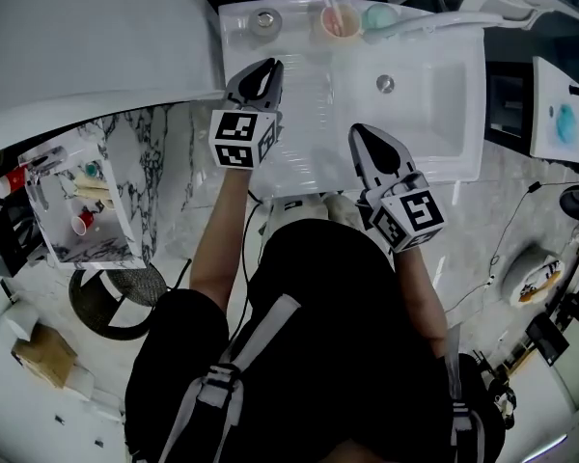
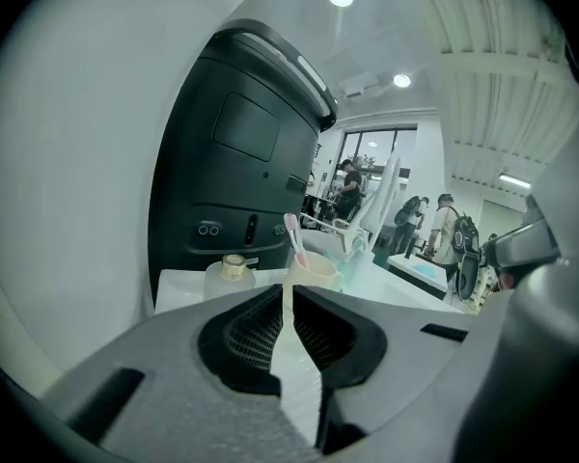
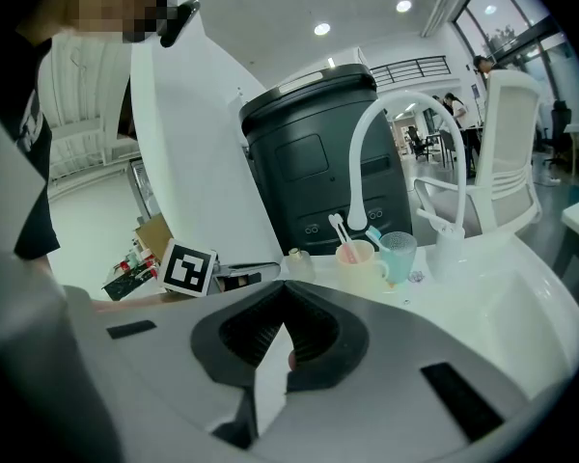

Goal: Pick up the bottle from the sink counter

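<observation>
A small squat clear bottle with a gold cap (image 1: 263, 19) stands untouched at the head view's upper centre, on the back ledge of the white sink counter (image 1: 444, 152), left of a pink toothbrush cup (image 1: 339, 21). The left gripper (image 1: 266, 68) points toward it with its jaws together and empty, so they must part before grasping. The right gripper (image 1: 360, 133), likewise closed on nothing, hangs lower right, apparently keeping clear.

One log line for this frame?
phase: pre-grasp | left gripper: shut, empty, short of bottle | right gripper: shut, empty, over sink | bottle: upright, untouched
</observation>
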A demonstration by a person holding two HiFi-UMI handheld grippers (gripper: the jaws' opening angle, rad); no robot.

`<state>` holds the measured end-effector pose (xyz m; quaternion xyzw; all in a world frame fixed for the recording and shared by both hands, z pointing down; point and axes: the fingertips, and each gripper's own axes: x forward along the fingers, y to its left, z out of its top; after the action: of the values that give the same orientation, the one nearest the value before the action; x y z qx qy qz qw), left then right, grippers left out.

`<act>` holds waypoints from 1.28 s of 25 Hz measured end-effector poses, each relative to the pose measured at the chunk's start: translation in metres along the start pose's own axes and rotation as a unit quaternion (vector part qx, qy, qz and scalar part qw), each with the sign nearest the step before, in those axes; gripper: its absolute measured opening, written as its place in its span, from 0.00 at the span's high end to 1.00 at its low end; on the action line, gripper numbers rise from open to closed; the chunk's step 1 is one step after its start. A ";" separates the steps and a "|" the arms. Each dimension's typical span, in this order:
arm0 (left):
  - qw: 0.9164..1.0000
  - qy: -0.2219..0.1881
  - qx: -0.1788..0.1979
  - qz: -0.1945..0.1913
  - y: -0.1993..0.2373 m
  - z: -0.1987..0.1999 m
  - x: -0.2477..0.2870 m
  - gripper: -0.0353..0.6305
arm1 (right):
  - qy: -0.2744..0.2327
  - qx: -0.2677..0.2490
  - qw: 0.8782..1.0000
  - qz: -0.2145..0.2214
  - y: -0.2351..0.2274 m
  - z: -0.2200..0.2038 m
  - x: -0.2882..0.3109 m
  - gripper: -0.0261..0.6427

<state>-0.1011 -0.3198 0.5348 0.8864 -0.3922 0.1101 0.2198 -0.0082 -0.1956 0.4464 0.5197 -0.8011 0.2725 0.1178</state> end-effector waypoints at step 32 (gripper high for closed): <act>0.998 0.039 0.022 0.048 0.047 -0.037 0.053 0.52 | 0.021 0.011 1.000 -0.014 -0.008 -0.015 -0.004 0.95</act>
<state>-0.1017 -0.3645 0.6008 0.8661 -0.4233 0.1639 0.2093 -0.0006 -0.1868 0.4600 0.5262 -0.7881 0.2904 0.1328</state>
